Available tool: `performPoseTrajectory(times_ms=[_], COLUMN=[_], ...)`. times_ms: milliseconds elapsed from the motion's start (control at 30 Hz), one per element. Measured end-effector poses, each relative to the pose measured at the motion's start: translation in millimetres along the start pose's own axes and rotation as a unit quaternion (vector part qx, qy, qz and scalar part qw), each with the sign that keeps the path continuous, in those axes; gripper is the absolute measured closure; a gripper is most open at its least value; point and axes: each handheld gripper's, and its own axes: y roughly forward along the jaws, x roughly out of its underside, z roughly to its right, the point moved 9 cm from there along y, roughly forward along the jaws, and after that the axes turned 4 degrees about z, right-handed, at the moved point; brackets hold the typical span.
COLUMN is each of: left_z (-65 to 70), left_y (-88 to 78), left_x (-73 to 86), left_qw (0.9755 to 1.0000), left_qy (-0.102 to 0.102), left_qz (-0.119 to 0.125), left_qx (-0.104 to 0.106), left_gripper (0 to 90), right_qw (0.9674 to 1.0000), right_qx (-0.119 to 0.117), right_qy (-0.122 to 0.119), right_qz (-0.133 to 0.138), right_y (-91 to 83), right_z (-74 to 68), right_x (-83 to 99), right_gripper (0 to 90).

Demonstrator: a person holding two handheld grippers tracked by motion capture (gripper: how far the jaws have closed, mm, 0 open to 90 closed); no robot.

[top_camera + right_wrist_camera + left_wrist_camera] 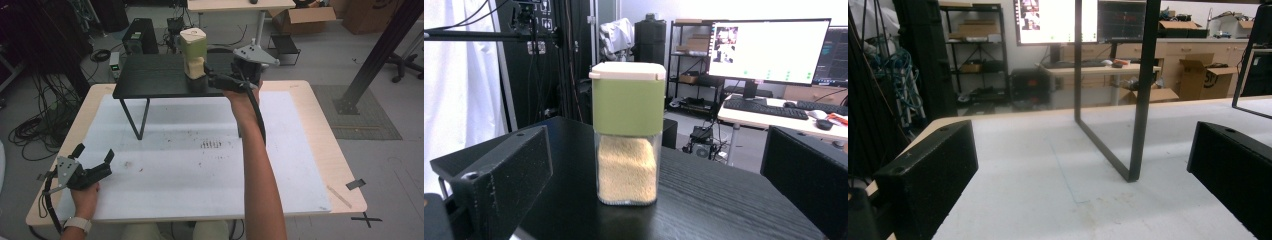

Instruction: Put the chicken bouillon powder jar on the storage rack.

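A clear container (193, 52) with a green band and cream lid, half full of beige grains, stands upright on a black raised shelf (150, 75) at the back of the table. My right gripper (198, 83) reaches in from the right at the container's base. In the right gripper view the container (628, 130) stands centred between the wide-apart jaws of the open right gripper (656, 137), and no contact shows. My left gripper (94, 153) rests open on the white mat (190, 170) at the near left. Nothing lies between the jaws of the left gripper (1082, 136).
The shelf's thin black metal leg (1139, 100) stands on the mat ahead of the left gripper. The wooden table (325, 130) edges the mat. A slanted black post (380, 50) rises at the right. Cardboard boxes (300, 17) and cables lie on the floor behind.
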Motion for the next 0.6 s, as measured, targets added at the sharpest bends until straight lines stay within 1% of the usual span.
performPoseTrajectory(times_ms=[67, 100, 167, 267, 300, 333, 367, 400, 467, 500, 533, 567, 600], left_z=[-0.1, 0.0, 0.0, -0.1, 0.0, 0.0, -0.1, 0.0, 0.0, 0.0, 0.0, 0.0, 0.0], left_y=[0.0, 0.0, 0.0, 0.0, -0.1, -0.1, -0.1, -0.1, -0.2, -0.2, -0.2, -0.2, -0.2], left_x=[0.0, 0.0, 0.0, 0.0, 0.0, 0.0, 0.0, 0.0, 0.0, 0.0, 0.0, 0.0, 0.0], left_qw=[1.0, 1.0, 1.0, 1.0, 1.0, 1.0, 1.0, 1.0, 1.0, 1.0, 1.0, 1.0, 1.0], left_qy=[0.0, -0.001, 0.0, 0.001, 0.0, 0.0, 0.0, 0.0, 0.001, 0.001, 0.0, 0.001, 0.001], left_qz=[0.0, 0.0, 0.0, 0.0, 0.0, 0.0, 0.0, 0.0, 0.0, 0.0, 0.0, 0.0, 0.0], left_qx=[0.0, 0.0, 0.0, 0.0, 0.0, 0.0, 0.0, 0.0, 0.0, 0.0, 0.0, 0.0, 0.0], left_gripper=[0.2, 0.2, 0.2, 0.2, 0.2, 0.2, 0.2, 0.2, 0.2, 0.2, 0.2, 0.2, 0.2], right_qw=[1.0, 1.0, 0.9999, 0.9998, 0.9996, 0.9996, 0.9995, 0.9995, 0.9995, 0.9994, 0.9994, 0.9993, 0.9993], right_qx=[0.0, 0.003, 0.002, 0.002, 0.004, 0.004, 0.005, 0.005, 0.008, 0.009, 0.009, 0.01, 0.01], right_qy=[0.0, 0.001, 0.001, -0.001, -0.002, -0.002, -0.002, -0.002, -0.005, -0.005, -0.005, -0.005, -0.005], right_qz=[0.001, 0.008, 0.012, 0.021, 0.026, 0.026, 0.031, 0.031, 0.031, 0.033, 0.033, 0.036, 0.036], right_y=[-2.5, -10.7, -13.7, -26.6, -34.5, -34.5, -42.0, -42.0, -48.5, -55.0, -55.0, -61.3, -61.3], right_z=[0.4, 1.3, 1.3, 0.9, 1.0, 1.0, 1.0, 1.0, 1.2, 1.0, 1.0, 0.9, 0.9], right_x=[0.7, 1.7, 1.8, 4.7, 6.8, 6.8, 9.2, 9.2, 12.2, 15.1, 15.1, 18.3, 18.3], right_gripper=[0.0, 0.0, 0.0, 0.0, 0.0, 0.0, 0.0, 0.0, 0.0, 0.0, 0.0, 0.0, 0.0])
